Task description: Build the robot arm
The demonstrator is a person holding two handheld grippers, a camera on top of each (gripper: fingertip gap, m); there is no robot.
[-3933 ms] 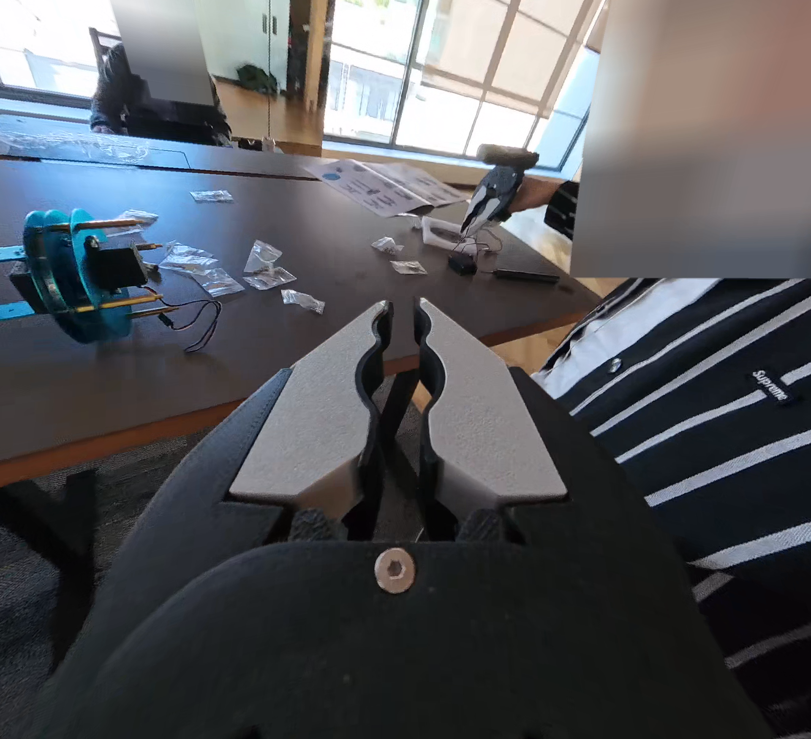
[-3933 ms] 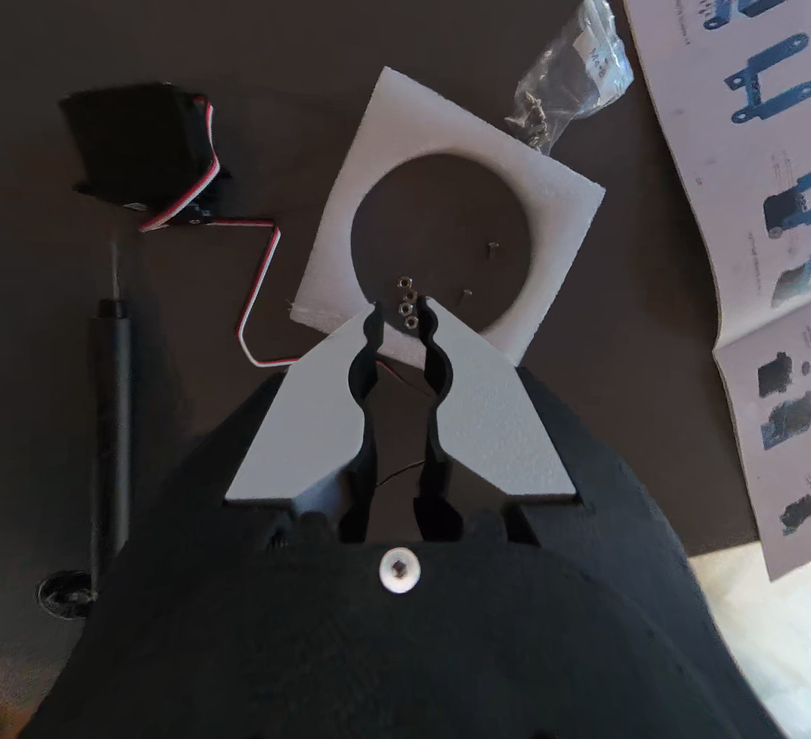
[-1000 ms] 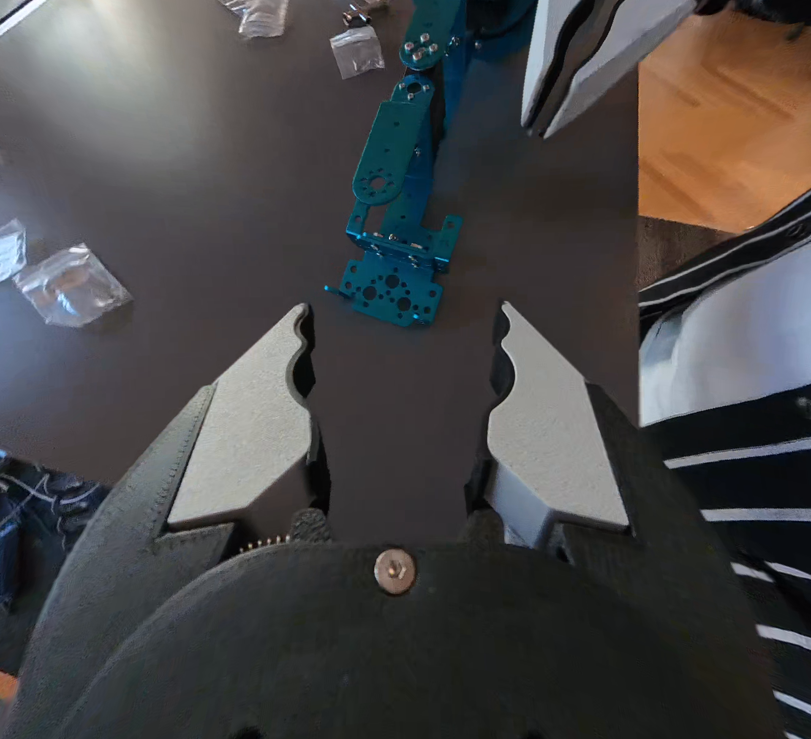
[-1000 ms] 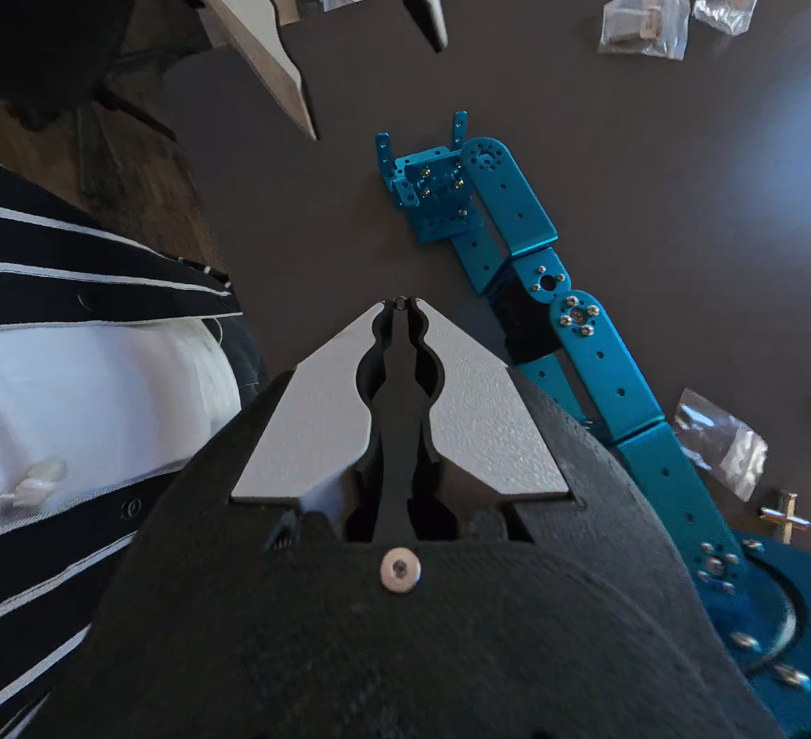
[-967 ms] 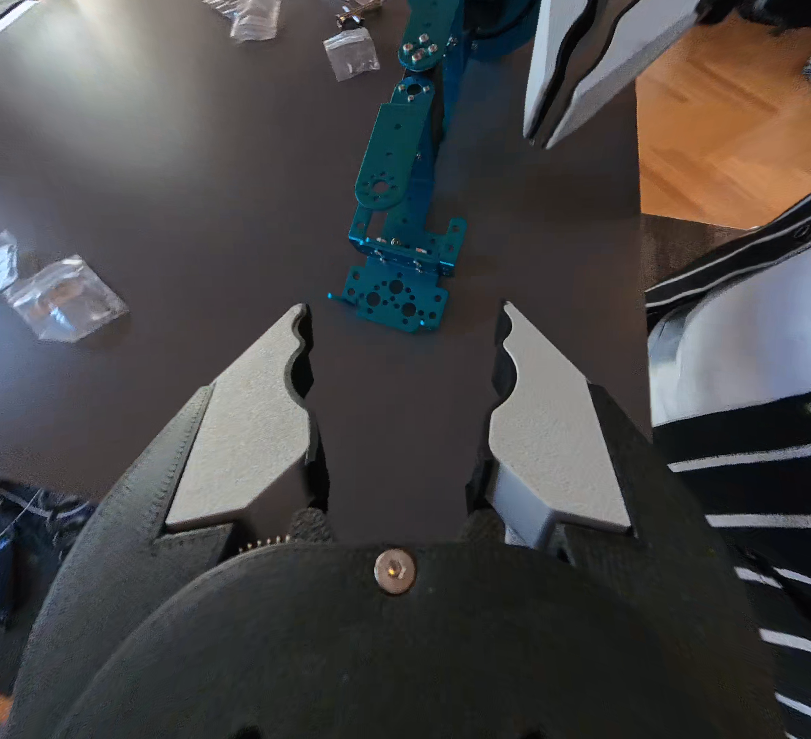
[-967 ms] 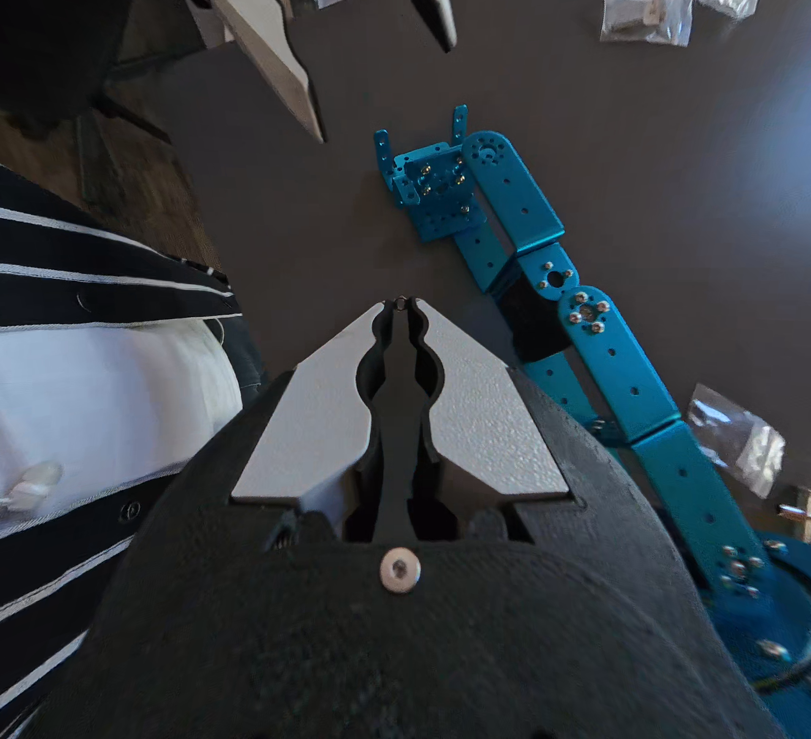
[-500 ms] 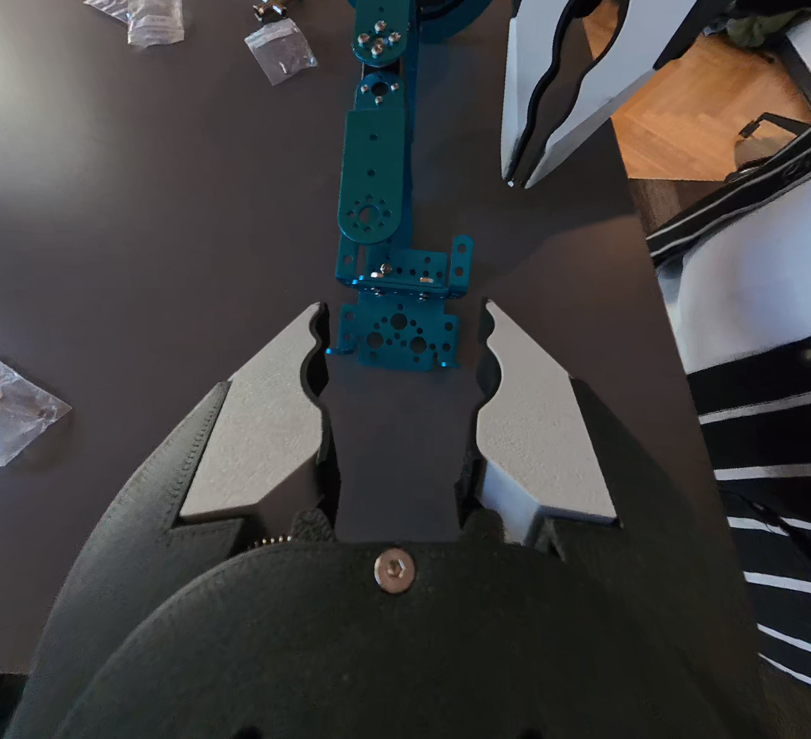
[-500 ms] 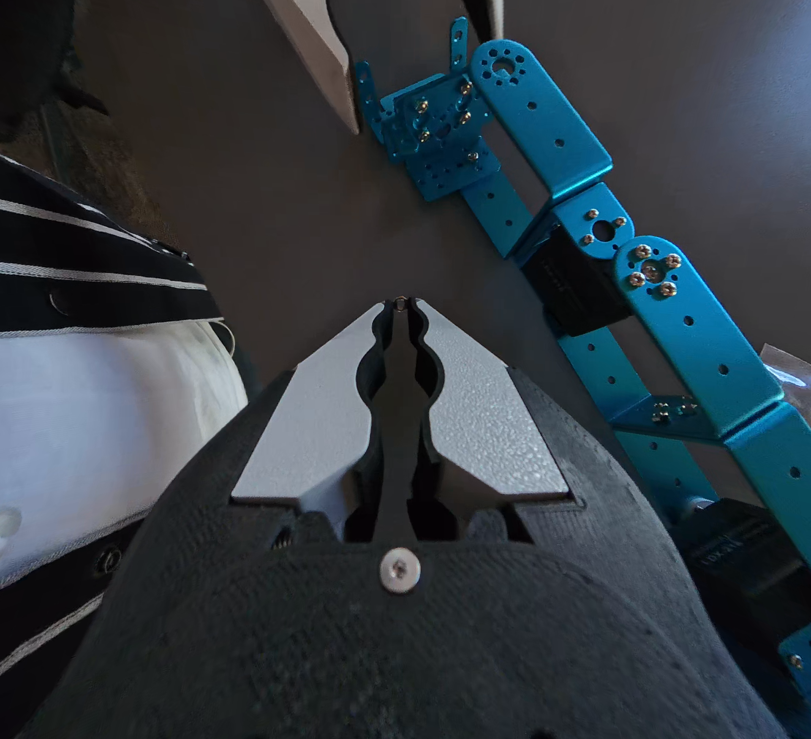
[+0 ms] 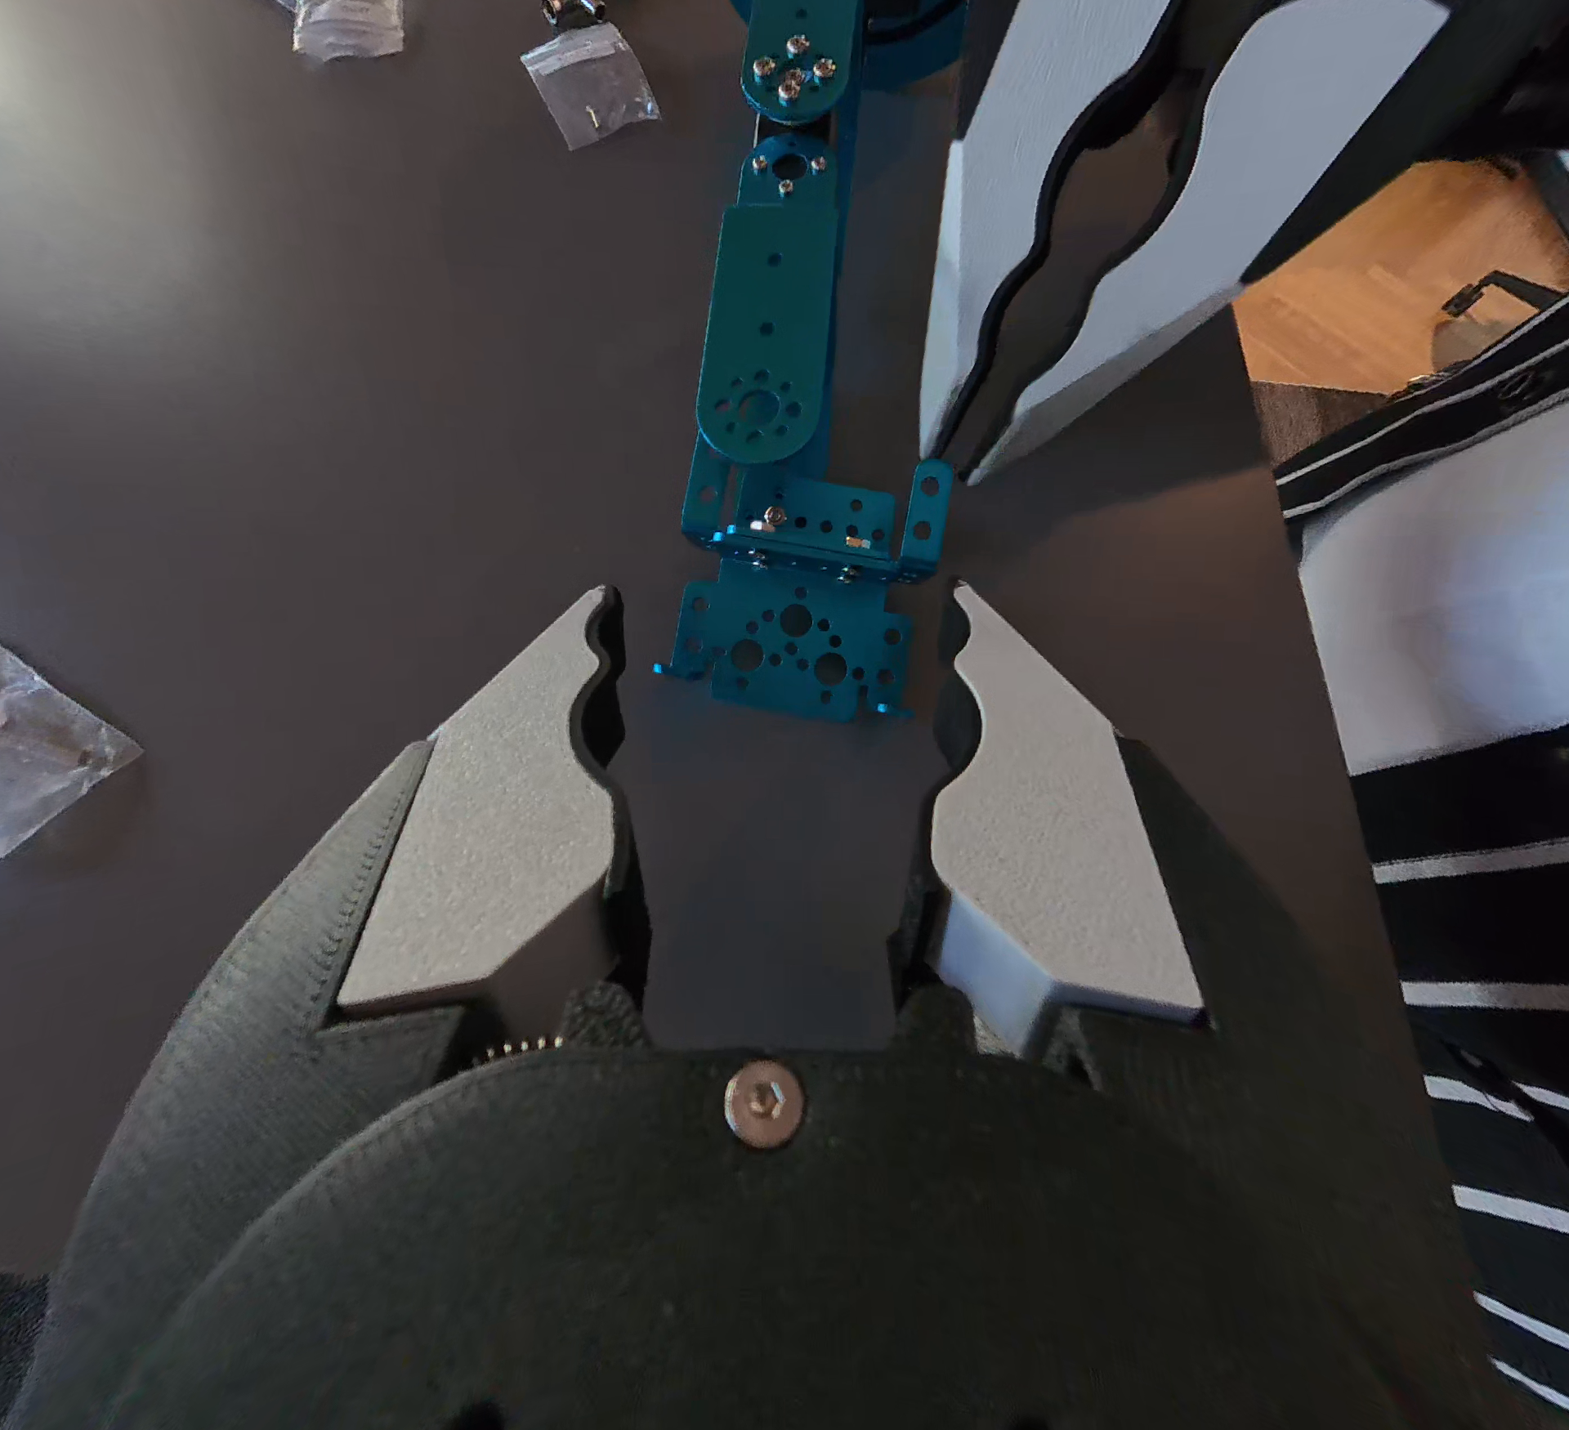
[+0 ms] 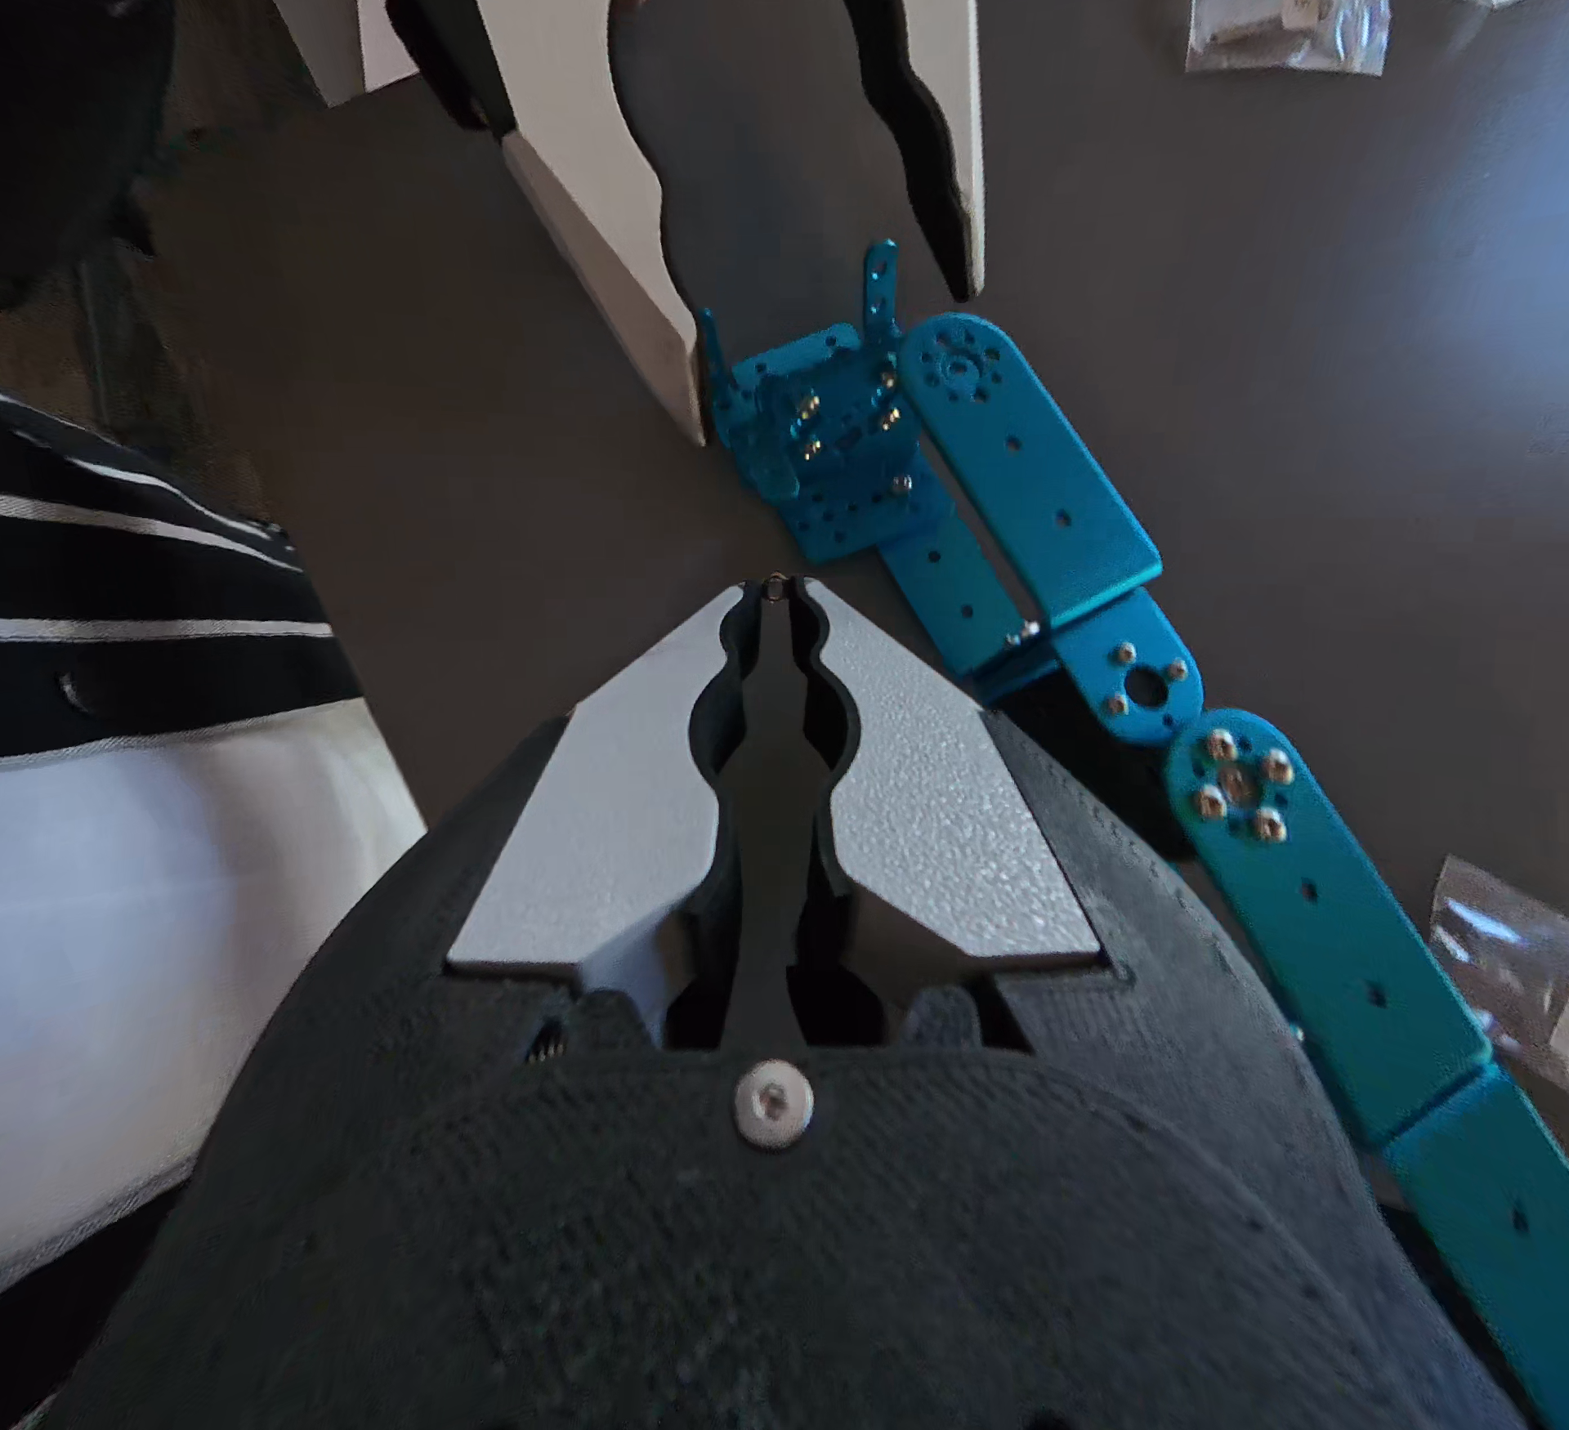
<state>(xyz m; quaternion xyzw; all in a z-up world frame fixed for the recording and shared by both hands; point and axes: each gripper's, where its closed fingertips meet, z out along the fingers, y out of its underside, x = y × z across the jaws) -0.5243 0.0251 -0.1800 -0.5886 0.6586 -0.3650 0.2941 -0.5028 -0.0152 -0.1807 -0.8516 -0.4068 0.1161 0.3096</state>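
Since half a second ago we have brought both tools closer to the blue metal arm: its end bracket now sits nearer our left fingers, and the right tips have dropped beside it. In the left wrist view, our left hand-held gripper [image 9: 781,608] stands wide apart and empty, the perforated end bracket [image 9: 794,646] lying flat on the dark worktop [image 9: 340,370] just between and ahead of the fingertips, not yet touched. The blue metal arm [image 9: 768,336] runs away from us toward its round base, with small plastic bags [image 9: 594,82] off to the left. The right hand-held gripper [image 9: 964,468] hangs close by the bracket's upright ear. In the right wrist view, that right hand-held gripper [image 10: 774,589] is pressed together on a tiny nut [image 10: 774,588] at its very tips. We judge the aluminium stiff, light and smooth, so the bracket's flat side edges seem the soundest hold; the nut looks easy to drop.
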